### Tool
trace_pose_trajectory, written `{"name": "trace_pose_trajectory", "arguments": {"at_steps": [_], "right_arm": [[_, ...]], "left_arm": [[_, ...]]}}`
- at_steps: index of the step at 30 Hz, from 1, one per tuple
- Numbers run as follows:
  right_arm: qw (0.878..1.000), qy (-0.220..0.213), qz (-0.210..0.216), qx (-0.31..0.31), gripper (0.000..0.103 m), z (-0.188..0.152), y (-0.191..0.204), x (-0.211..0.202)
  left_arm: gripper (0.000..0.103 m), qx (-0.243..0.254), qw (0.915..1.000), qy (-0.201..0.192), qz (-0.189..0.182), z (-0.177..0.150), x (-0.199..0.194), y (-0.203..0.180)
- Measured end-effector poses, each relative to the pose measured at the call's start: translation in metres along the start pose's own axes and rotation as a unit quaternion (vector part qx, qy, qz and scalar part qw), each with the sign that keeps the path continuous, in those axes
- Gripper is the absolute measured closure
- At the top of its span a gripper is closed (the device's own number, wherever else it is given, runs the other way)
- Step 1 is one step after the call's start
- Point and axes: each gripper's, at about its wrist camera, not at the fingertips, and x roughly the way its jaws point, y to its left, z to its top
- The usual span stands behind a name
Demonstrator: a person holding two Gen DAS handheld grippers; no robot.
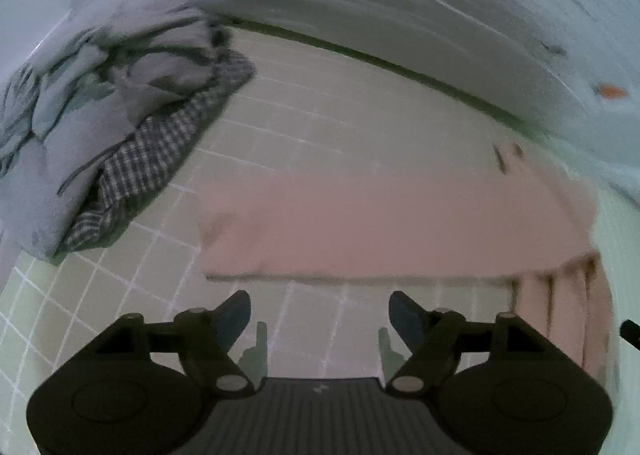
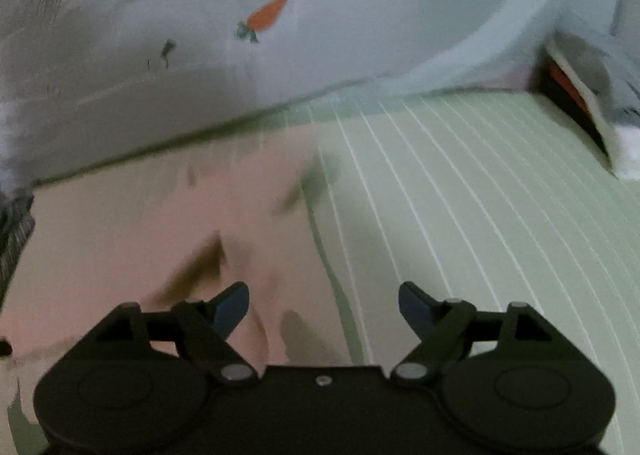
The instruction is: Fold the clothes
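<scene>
Both claws wide, empty — left claw [image 1: 320, 315], right claw [image 2: 324, 305]. Flat pale pink cloth garment [image 1: 380, 223] lies on green gridded mat [image 1: 120, 295] just ahead. Next: regrip matching edges, fold evenly — no bunching.

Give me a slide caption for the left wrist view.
Open left gripper hovers before a folded pink garment on a green grid mat, unfolded clothes pile beside.

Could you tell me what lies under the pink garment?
The pink garment lies flat on the green gridded mat, whose white lines run out from its edges on both sides. Whatever sits on the mat beneath the cloth is covered and cannot be seen.
</scene>
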Motion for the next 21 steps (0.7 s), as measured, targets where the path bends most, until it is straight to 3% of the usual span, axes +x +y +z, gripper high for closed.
{"name": "trace_pose_trajectory", "arguments": {"at_steps": [5, 9, 17, 20, 21], "right_arm": [[1.0, 0.006, 0.003, -0.001, 0.026, -0.049, 0.001, -0.032], [0.999, 0.023, 0.025, -0.012, 0.054, -0.079, 0.013, -0.049], [0.998, 0.062, 0.022, -0.027, 0.058, -0.138, 0.034, -0.07], [0.998, 0.053, 0.015, -0.021, 0.081, -0.147, 0.034, -0.077], [0.999, 0.047, 0.011, -0.022, 0.099, -0.148, 0.034, -0.081]], "left_arm": [[0.019, 0.048, 0.9988, 0.003, -0.006, -0.031, -0.019, -0.002], [0.02, 0.071, 0.9973, 0.014, -0.009, -0.054, -0.029, 0.005], [0.019, 0.093, 0.9952, 0.026, -0.016, -0.084, -0.045, 0.021], [0.019, 0.101, 0.9943, 0.028, -0.019, -0.09, -0.048, 0.024], [0.019, 0.103, 0.9941, 0.028, -0.021, -0.091, -0.049, 0.024]]}}
